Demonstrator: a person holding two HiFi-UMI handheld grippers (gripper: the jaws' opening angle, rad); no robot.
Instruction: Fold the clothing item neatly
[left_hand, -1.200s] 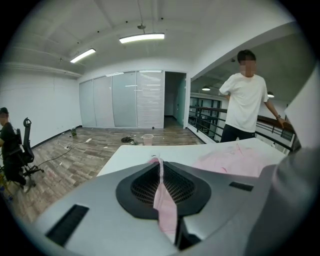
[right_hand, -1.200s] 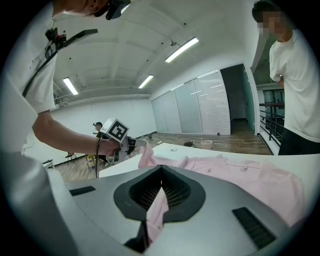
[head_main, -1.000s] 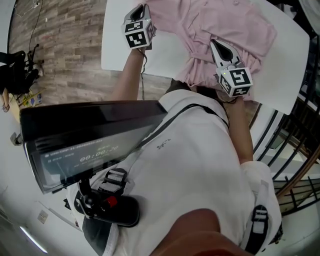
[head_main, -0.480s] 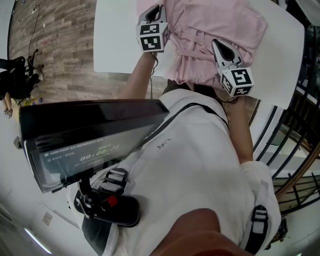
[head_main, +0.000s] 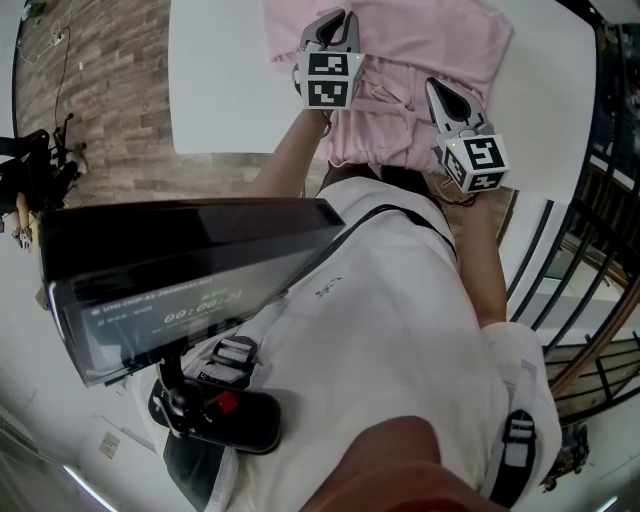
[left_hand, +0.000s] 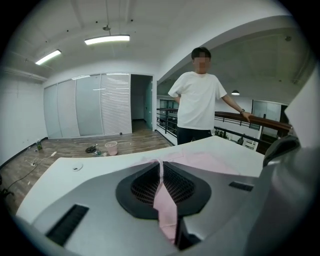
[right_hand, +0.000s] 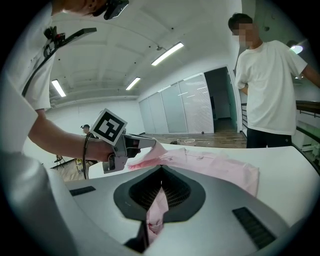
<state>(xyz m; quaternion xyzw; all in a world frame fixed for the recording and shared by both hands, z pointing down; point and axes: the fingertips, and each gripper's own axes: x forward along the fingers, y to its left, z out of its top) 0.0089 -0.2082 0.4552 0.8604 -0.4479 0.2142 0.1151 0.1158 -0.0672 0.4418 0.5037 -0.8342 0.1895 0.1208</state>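
Observation:
A pink shirt (head_main: 420, 50) lies on the white table (head_main: 230, 90), its near edge hanging over the table's front. My left gripper (head_main: 343, 22) sits over the shirt's left part and is shut on a fold of pink cloth (left_hand: 164, 200) that runs up between its jaws (left_hand: 161, 162). My right gripper (head_main: 436, 90) is at the shirt's near edge and is shut on bunched pink cloth (right_hand: 156, 212). In the right gripper view the left gripper (right_hand: 145, 145) holds a lifted corner above the flat shirt (right_hand: 215, 165).
A person in a white T-shirt (left_hand: 197, 107) stands at the table's far side. Black railings (head_main: 570, 290) run at the right and wood floor (head_main: 100, 80) lies at the left. A pink bucket (left_hand: 111, 148) stands on the floor beyond the table.
My left gripper has carried its cloth edge to the right, from the shirt's left side onto the shirt. The shirt now looks narrower. The right gripper has shifted only a little.

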